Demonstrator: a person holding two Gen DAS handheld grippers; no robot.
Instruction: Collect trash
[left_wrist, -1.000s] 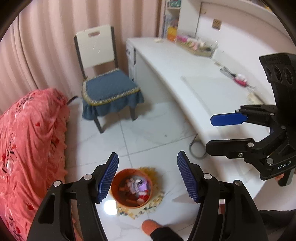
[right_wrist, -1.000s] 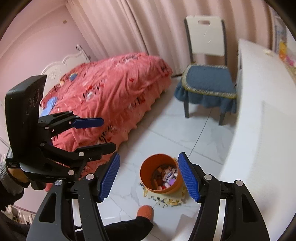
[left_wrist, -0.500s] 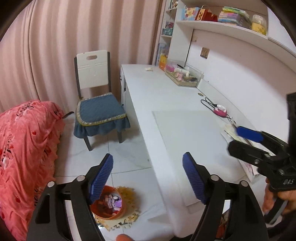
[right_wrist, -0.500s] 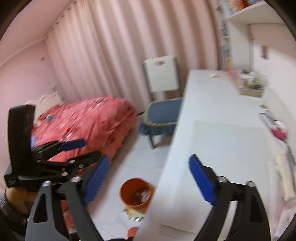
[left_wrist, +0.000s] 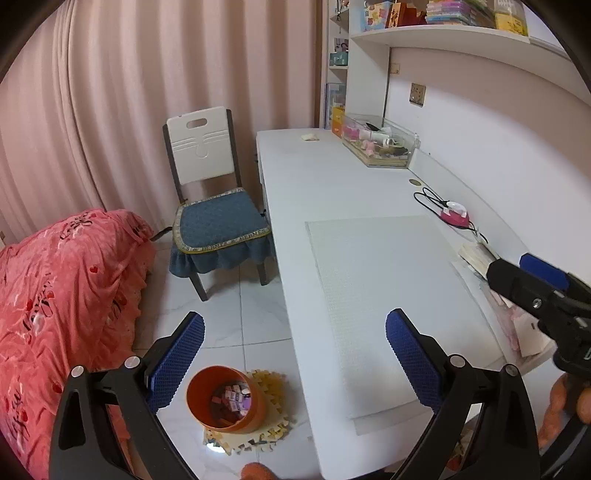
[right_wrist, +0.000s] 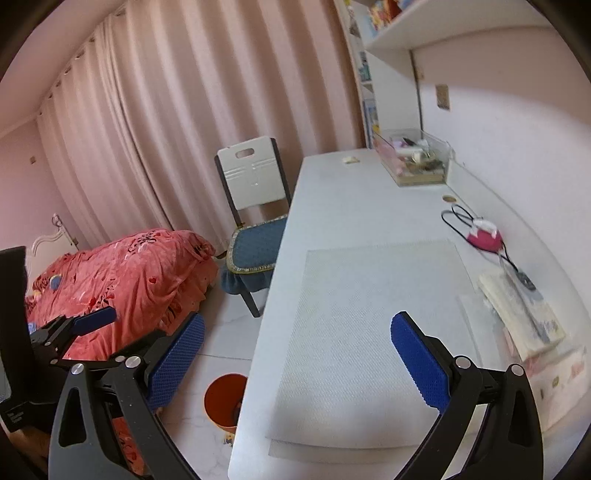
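Observation:
An orange bin (left_wrist: 224, 398) with several wrappers inside stands on a puzzle mat on the floor beside the white desk (left_wrist: 332, 192); it also shows in the right wrist view (right_wrist: 224, 400), partly hidden by the desk edge. A small pale scrap (left_wrist: 309, 137) lies at the desk's far end, also seen in the right wrist view (right_wrist: 350, 160). My left gripper (left_wrist: 294, 356) is open and empty, raised above the bin and desk edge. My right gripper (right_wrist: 297, 356) is open and empty over the desk mat (right_wrist: 373, 332).
A chair (left_wrist: 214, 206) with a blue cushion stands by the desk. A bed with a red cover (left_wrist: 62, 295) is at the left. A clear box of items (left_wrist: 380, 144), a pink device with a cable (left_wrist: 456, 216) and papers (right_wrist: 524, 314) sit along the wall side.
Both grippers have risen from just above the bin on the floor to desk height and turned toward the desk. Both stayed open and empty.

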